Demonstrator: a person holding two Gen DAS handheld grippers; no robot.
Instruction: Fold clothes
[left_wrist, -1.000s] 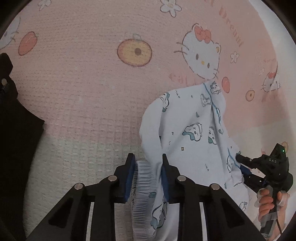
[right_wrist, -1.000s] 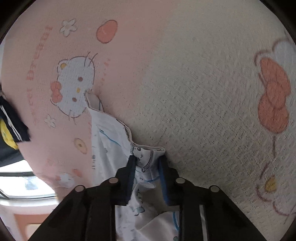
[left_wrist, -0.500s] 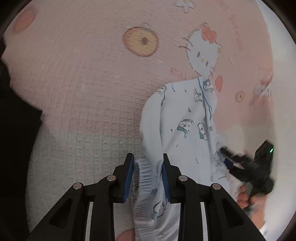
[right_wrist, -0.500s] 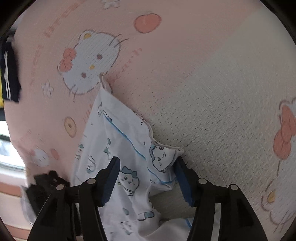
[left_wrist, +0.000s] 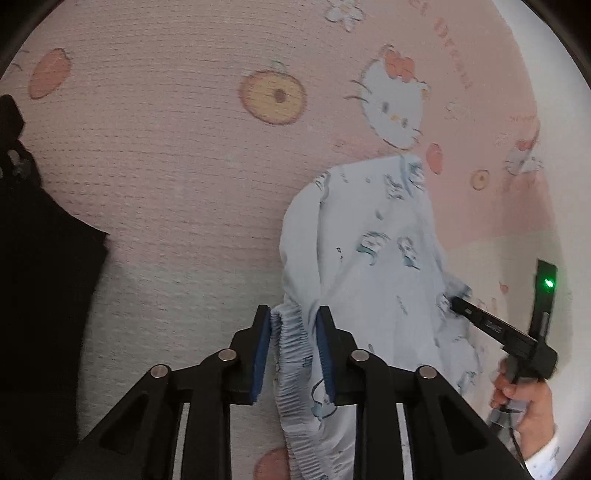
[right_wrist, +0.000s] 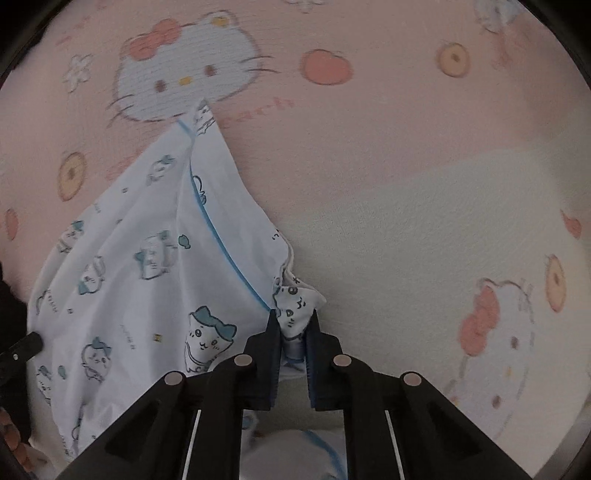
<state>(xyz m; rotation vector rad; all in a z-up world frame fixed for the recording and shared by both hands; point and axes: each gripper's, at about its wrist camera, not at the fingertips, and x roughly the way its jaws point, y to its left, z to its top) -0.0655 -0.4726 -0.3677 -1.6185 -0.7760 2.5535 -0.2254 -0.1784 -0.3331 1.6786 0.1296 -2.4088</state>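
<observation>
1. Background: a pink and cream woven mat (left_wrist: 166, 177) printed with cartoon cats, oranges and flowers covered the whole work surface. A dark garment (left_wrist: 40, 295) lay at its left edge, apart from the work.

2. Left gripper (left_wrist: 293, 354): its jaws were closing, and the gathered elastic waistband (left_wrist: 291, 369) of the pale blue printed shorts (left_wrist: 369, 266) sat pinched between the blue pads. This grip matched the one seen a second before, and the hand had barely shifted.

3. Task garment: the shorts hung from both grippers and draped onto the mat near the middle, one corner reaching the printed cat's chin. The cloth was thin, limp and creased, with small blue-and-white animal figures and a blue piping line running down it.

4. Right gripper (right_wrist: 293, 332): half a second earlier its jaws had stood wide around the cloth; they were now closing on a bunched hem corner (right_wrist: 295, 306), which the pads pinched. The wrist had also rolled since then.

5. Reading: the right side had apparently been re-gripped at a better corner, so both ends were probably secured for spreading or folding the shorts next.

6. Far right: a hand (left_wrist: 524, 391) held the right gripper's handle.
</observation>
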